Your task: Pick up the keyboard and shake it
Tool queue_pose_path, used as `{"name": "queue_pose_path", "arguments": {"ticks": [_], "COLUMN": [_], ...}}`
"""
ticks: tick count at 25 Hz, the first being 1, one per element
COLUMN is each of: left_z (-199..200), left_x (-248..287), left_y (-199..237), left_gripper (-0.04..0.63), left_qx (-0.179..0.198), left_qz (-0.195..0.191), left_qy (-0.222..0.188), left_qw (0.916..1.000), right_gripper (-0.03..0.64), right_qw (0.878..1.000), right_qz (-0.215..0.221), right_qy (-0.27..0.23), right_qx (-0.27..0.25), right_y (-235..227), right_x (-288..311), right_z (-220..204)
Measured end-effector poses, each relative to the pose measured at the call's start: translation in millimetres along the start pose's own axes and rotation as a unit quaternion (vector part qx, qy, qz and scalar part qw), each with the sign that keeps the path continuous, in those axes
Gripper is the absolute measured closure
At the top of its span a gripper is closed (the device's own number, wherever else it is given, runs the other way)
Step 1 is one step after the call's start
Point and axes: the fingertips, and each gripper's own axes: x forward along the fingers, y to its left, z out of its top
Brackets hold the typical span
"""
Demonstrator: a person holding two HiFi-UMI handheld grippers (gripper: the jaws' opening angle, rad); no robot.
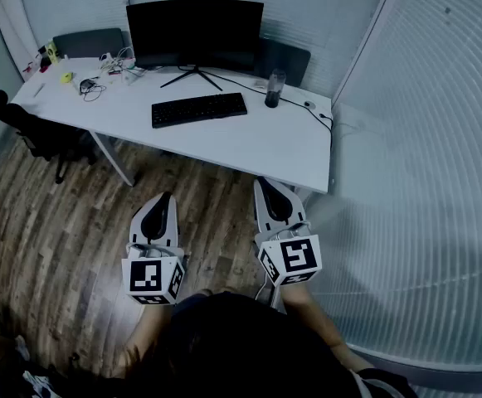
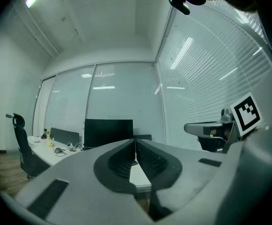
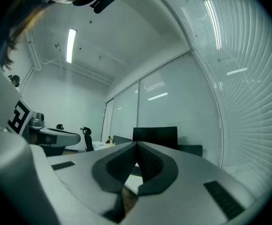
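Note:
A black keyboard lies flat on the white desk, in front of the dark monitor. Both grippers are held level over the wooden floor, well short of the desk's front edge. My left gripper is shut with nothing between its jaws, which meet in the left gripper view. My right gripper is shut and empty as well, its jaws touching in the right gripper view. In the right gripper view a sliver of the keyboard shows between the closed jaws.
A dark bottle stands right of the keyboard, with a cable trailing to the desk's right edge. Small items and wires clutter the desk's far left. A black office chair stands at the left. A blind-covered glass wall curves along the right.

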Motion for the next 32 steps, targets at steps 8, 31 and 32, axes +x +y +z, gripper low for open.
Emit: {"name": "queue_pose_path", "arguments": {"ticks": [8, 31, 32], "left_z": [-6.5, -59.7, -63.1], "left_x": [12.1, 189.4, 198.6], "left_y": [-7.4, 185.5, 193.6], "left_gripper": [0.565, 0.365, 0.365], "left_qx": [-0.003, -0.059, -0.062], "left_qz": [-0.005, -0.054, -0.058], "left_qy": [0.014, 0.025, 0.028], "left_qw": [0.9999, 0.9965, 0.9960], "right_gripper": [0.588, 0.454, 0.454], "right_qw": [1.000, 0.995, 0.995], "right_qz": [0.015, -0.024, -0.030], "right_qy": [0.021, 0.094, 0.099], "right_qx": [0.014, 0.017, 0.018], "right_y": [-11.4, -29.9, -31.3], "right_x": [4.5, 228.0, 237.0], "right_z": [-11.5, -88.2, -91.4]}}
